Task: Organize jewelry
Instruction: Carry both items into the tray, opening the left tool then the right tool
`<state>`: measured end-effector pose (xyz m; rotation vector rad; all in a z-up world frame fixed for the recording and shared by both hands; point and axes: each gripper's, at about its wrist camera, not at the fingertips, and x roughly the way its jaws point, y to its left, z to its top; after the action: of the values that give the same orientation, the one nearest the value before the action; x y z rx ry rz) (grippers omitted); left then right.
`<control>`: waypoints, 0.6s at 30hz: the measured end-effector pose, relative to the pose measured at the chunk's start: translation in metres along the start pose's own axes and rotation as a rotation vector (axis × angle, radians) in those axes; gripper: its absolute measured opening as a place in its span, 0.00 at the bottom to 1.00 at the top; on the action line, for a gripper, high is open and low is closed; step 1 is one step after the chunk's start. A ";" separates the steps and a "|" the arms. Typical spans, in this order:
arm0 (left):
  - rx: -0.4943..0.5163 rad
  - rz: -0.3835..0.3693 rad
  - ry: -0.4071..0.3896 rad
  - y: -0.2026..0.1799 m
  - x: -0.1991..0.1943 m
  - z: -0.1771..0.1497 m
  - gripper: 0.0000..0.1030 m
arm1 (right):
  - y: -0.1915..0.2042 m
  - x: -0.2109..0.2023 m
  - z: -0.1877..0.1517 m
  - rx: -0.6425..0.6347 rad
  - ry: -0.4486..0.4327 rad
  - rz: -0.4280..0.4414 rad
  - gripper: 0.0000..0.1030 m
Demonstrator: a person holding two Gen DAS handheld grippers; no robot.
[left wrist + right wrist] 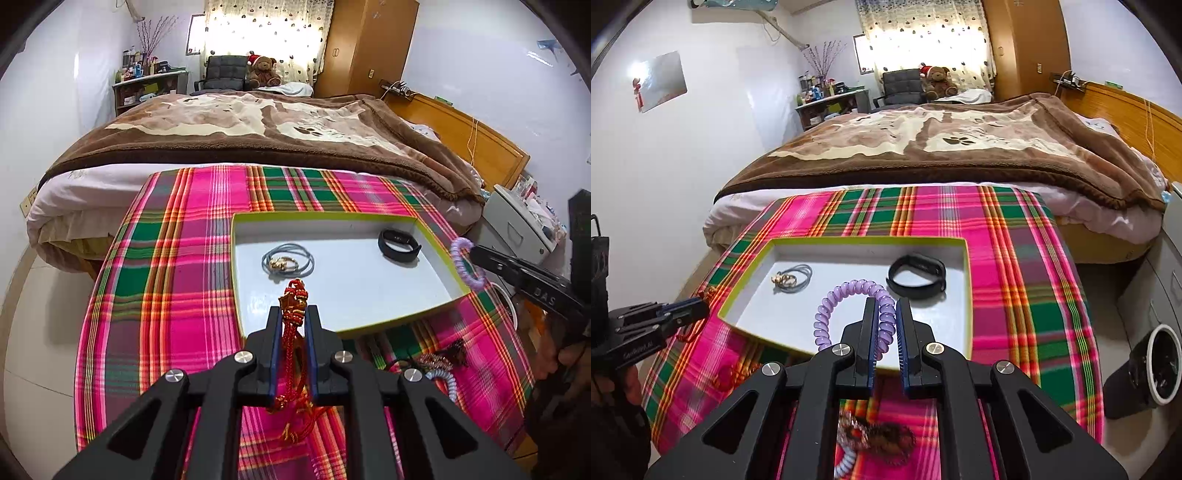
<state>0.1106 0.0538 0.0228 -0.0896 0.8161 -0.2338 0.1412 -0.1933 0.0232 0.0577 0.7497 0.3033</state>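
Note:
A shallow white tray with a lime-green rim [236,258] [969,295] sits on the plaid cloth. In it lie a grey cord bracelet with gold charms [287,263] [790,277] and a black wristband [399,245] [918,279]. My left gripper [294,314] is shut on a red beaded tassel charm [293,325], held over the tray's near edge; it also shows in the right wrist view [696,308]. My right gripper [886,310] is shut on a purple spiral bracelet [842,306] [466,264], held above the tray's near right part.
Loose jewelry lies on the cloth near me: a brownish beaded piece [882,437] [445,356] and a pale blue spiral band [443,382] [844,463]. The plaid-covered table [166,295] stands against a bed [258,125]. A black bin [1145,369] stands on the floor at the right.

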 end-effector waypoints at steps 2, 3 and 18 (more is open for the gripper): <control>-0.002 0.000 0.003 0.000 0.004 0.003 0.12 | 0.001 0.008 0.007 0.001 0.006 0.002 0.09; -0.003 0.001 0.006 0.001 0.006 0.004 0.12 | 0.002 0.011 0.010 -0.001 0.005 0.004 0.09; -0.018 -0.014 0.070 0.000 0.050 0.013 0.12 | 0.011 0.093 0.045 -0.023 0.125 0.014 0.09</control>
<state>0.1532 0.0421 -0.0038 -0.1050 0.8872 -0.2438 0.2333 -0.1531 -0.0035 0.0221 0.8702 0.3311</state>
